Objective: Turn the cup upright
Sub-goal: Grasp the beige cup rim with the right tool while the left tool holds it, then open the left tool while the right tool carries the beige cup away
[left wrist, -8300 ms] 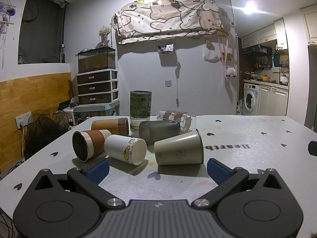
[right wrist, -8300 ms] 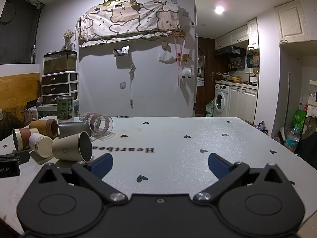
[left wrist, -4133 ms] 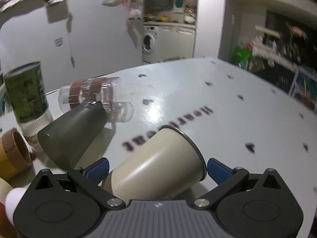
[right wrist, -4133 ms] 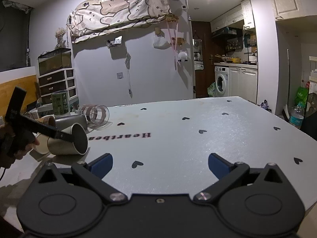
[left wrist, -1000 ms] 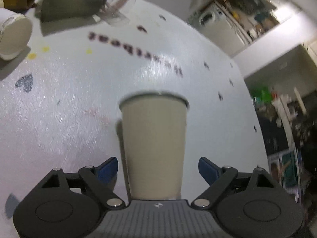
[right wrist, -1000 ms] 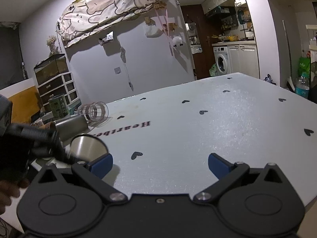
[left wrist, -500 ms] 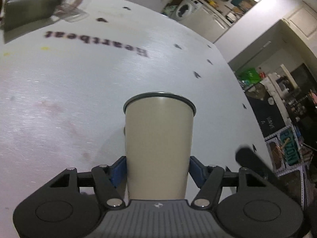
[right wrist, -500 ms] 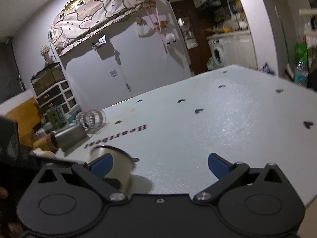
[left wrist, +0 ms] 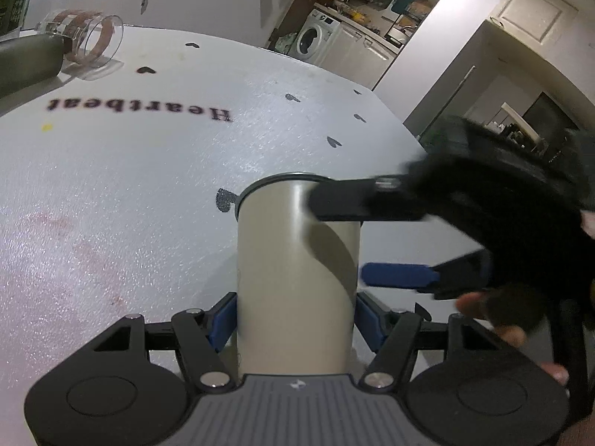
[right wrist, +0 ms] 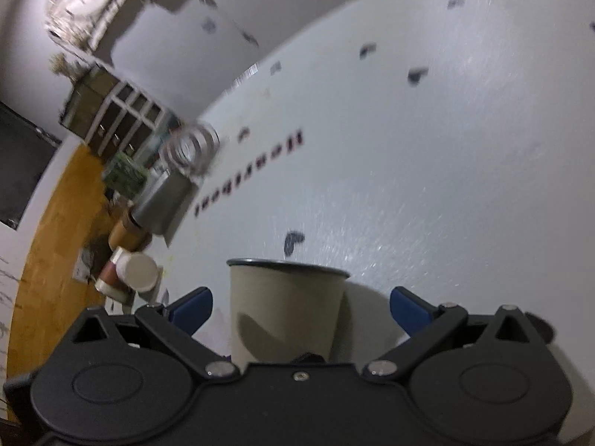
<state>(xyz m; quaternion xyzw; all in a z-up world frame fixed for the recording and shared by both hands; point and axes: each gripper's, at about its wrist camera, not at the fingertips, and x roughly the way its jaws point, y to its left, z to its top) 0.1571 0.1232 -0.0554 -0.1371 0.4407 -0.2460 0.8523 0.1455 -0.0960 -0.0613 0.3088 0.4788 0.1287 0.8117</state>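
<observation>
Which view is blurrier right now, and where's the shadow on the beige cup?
Right wrist view: heavy motion smear, table text unreadable. Left wrist view: mostly sharp, only the right gripper blurs; its finger casts a dark curved shadow across the beige cup.

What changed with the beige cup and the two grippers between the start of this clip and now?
The beige cup left the pile, where it lay on its side, and now sits out on the table, held by the left gripper, which has shut on it. The right gripper, idle earlier, has swung in with open jaws around the cup. The clear glass, grey cup and white cup still lie on their sides.
</observation>
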